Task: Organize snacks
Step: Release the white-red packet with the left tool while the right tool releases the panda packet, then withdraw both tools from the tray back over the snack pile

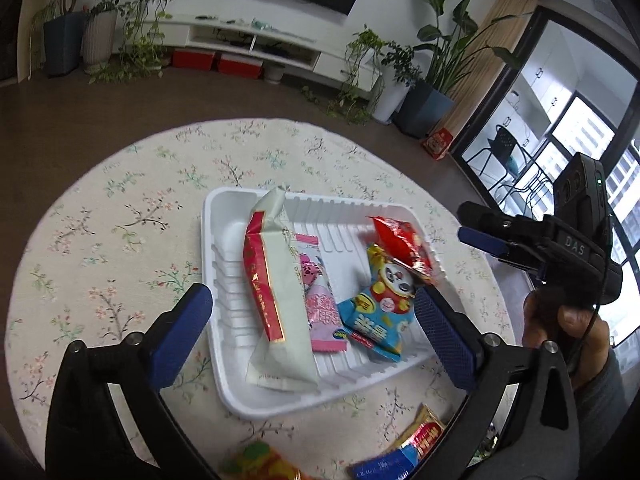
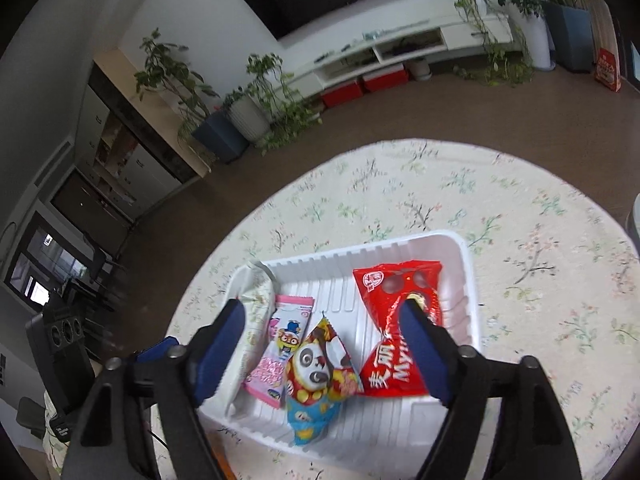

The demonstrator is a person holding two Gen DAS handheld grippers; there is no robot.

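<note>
Snacks are lying in a white foam tray (image 1: 224, 280) on a round floral tablecloth (image 1: 120, 208). Left wrist view: the left gripper (image 1: 308, 320) is hovering with jaws spread wide, gripping nothing; below it are lying a long white-and-red packet (image 1: 276, 304), a pink packet (image 1: 324, 312), a blue panda packet (image 1: 380, 308) and, far right, a red packet (image 1: 400, 240). More wrappers (image 1: 416, 444) are sitting near the table's edge. Right wrist view: the right gripper (image 2: 320, 344) is hanging over the tray (image 2: 468, 280), jaws released and empty, the red packet (image 2: 396, 320) lying rightmost, partly behind the right finger.
</note>
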